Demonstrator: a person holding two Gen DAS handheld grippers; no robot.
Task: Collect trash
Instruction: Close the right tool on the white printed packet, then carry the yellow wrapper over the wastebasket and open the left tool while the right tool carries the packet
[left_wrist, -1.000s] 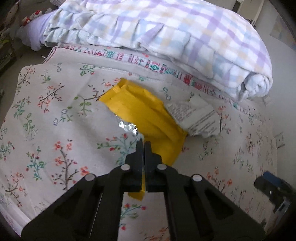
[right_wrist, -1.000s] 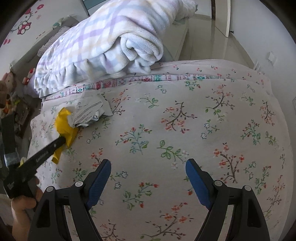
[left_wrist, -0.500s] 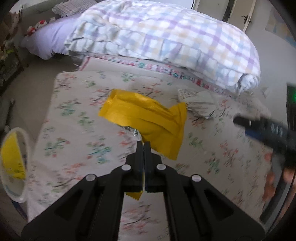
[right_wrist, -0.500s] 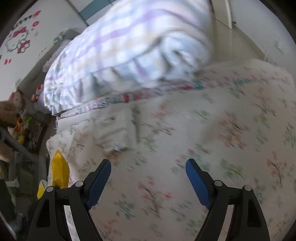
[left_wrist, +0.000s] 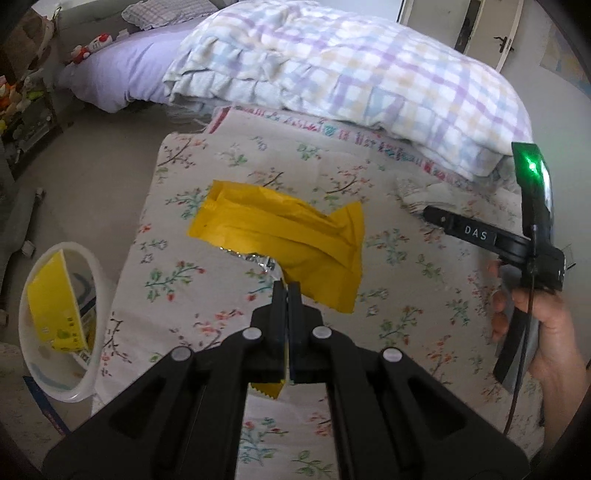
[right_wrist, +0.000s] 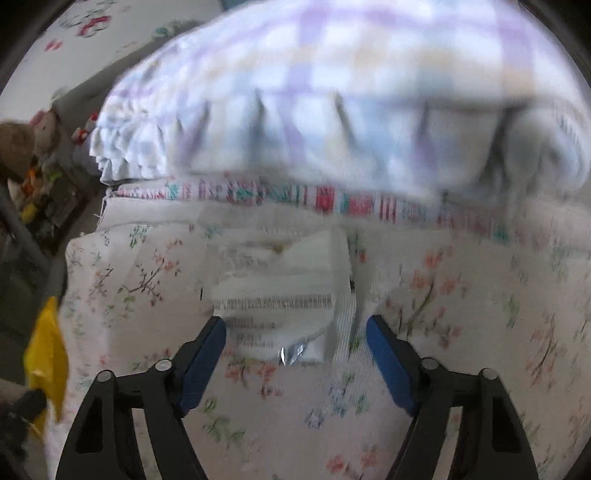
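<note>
- I am holding the yellow wrapper (left_wrist: 284, 240) pinched in my left gripper (left_wrist: 287, 291); since 1 second ago it is hanging off the floral bedspread (left_wrist: 207, 173), nearer the white bin (left_wrist: 92, 266) on the floor.
- My right gripper (right_wrist: 295, 341) is now straddling the white printed wrapper (right_wrist: 288, 295), jaws closing, pads not yet touching.
- That wrapper is lying crumpled below the plaid duvet (right_wrist: 332, 110), foil edge showing.

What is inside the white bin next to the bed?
The white bin holds a yellow package standing on its edge, with something white and blue behind it. What lies underneath them at the bottom is covered.
</note>
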